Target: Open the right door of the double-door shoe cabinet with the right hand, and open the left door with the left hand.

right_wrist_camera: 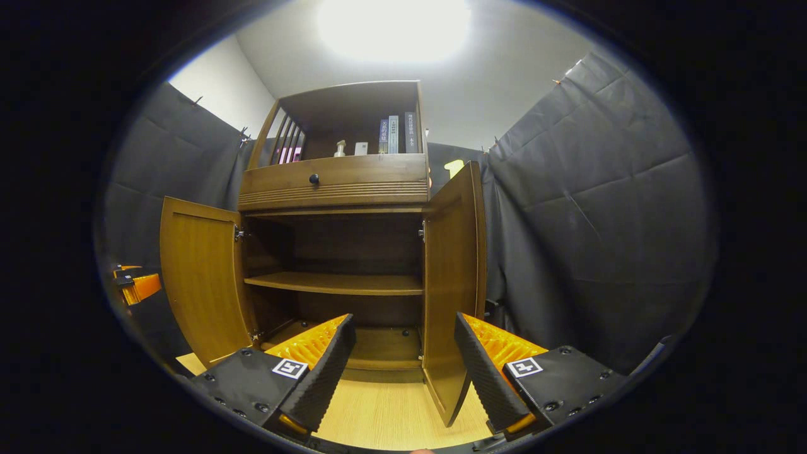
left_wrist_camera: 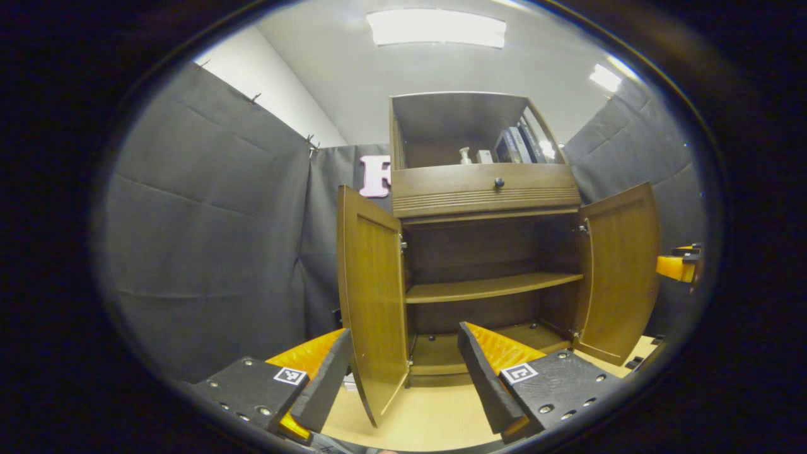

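The brown wooden shoe cabinet [left_wrist_camera: 485, 195] stands ahead with both doors swung outward. In the left gripper view its left door [left_wrist_camera: 372, 284] comes edge-on toward me, its lower edge between the wide-apart fingers of my left gripper [left_wrist_camera: 403, 372], which is open and not pressing on it. In the right gripper view the right door [right_wrist_camera: 454, 271] likewise sits between the spread fingers of my right gripper [right_wrist_camera: 403, 372], open. The left door [right_wrist_camera: 202, 277] hangs wide at the left there. Inside, a bare shelf [right_wrist_camera: 334, 284] shows.
Above the doors a drawer with a dark knob [left_wrist_camera: 499, 183] sits under an open compartment holding books [left_wrist_camera: 520, 145] and a small bottle [left_wrist_camera: 465, 155]. The cabinet rests on a light wood floor [left_wrist_camera: 429, 416]. Black cloth walls close in on both sides.
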Demonstrator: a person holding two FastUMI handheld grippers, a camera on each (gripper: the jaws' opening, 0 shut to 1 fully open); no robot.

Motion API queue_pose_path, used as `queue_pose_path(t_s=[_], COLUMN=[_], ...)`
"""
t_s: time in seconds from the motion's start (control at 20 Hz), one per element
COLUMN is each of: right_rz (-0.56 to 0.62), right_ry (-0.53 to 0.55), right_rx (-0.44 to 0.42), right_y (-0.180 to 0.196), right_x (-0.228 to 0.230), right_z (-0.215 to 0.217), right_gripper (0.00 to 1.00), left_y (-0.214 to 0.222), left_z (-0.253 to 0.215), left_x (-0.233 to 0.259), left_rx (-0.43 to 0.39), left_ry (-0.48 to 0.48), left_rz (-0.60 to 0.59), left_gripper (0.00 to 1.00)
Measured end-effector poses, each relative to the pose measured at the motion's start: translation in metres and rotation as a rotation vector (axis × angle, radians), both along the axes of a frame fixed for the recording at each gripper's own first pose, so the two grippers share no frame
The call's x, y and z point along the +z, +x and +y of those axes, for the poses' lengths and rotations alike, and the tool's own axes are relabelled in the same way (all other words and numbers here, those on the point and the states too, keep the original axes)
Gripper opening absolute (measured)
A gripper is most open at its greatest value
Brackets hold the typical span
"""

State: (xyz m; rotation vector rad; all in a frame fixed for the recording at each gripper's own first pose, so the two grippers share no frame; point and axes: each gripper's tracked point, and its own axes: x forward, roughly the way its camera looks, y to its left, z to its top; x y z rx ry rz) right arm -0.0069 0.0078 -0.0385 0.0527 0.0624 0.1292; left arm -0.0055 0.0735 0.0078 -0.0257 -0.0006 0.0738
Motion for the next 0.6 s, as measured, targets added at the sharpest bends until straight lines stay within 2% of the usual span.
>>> queue_pose_path(t_s=[0.05, 0.1, 0.15, 0.2, 0.25, 0.3, 0.35, 0.4, 0.6], right_rz=[0.0, 0.001, 0.0, 0.0, 0.001, 0.002, 0.005, 0.005, 0.005], right_ry=[0.001, 0.001, 0.003, 0.004, 0.003, 0.003, 0.003, 0.004, 0.027], right_rx=[0.0, 0.0, 0.001, 0.003, 0.005, 0.007, 0.01, 0.012, 0.018], right_y=[0.001, 0.0008, 0.0012, 0.002, 0.0021, 0.0025, 0.0027, 0.0027, 0.0041], right_x=[0.0001, -0.0003, 0.0001, 0.0002, 0.0, -0.001, -0.0012, -0.0018, 0.003], right_z=[-0.0003, -0.0009, -0.0009, 0.0001, 0.0001, 0.0007, 0.0017, 0.0026, 0.0075], right_gripper=[0.94, 0.99, 0.94, 0.99, 0.99, 0.94, 0.94, 0.99, 0.99], left_y=[-0.0003, -0.0006, -0.0011, -0.0011, -0.0025, -0.0024, -0.0026, -0.003, -0.0034], left_z=[0.0008, 0.0016, 0.002, 0.003, 0.0023, 0.0026, 0.0025, 0.0032, 0.0034], left_x=[-0.0001, 0.0006, 0.0, -0.0001, -0.0002, -0.0006, -0.0009, -0.0004, 0.0005], left_rx=[0.005, 0.006, 0.01, 0.012, 0.012, 0.014, 0.015, 0.018, 0.023], left_ry=[0.001, 0.004, 0.006, 0.007, 0.007, 0.007, 0.008, 0.009, 0.009], left_rz=[0.0, 0.002, 0.004, 0.007, 0.009, 0.011, 0.012, 0.012, 0.013], left_gripper=[0.96, 0.96, 0.96, 0.96, 0.96, 0.96, 0.96, 0.96, 0.96])
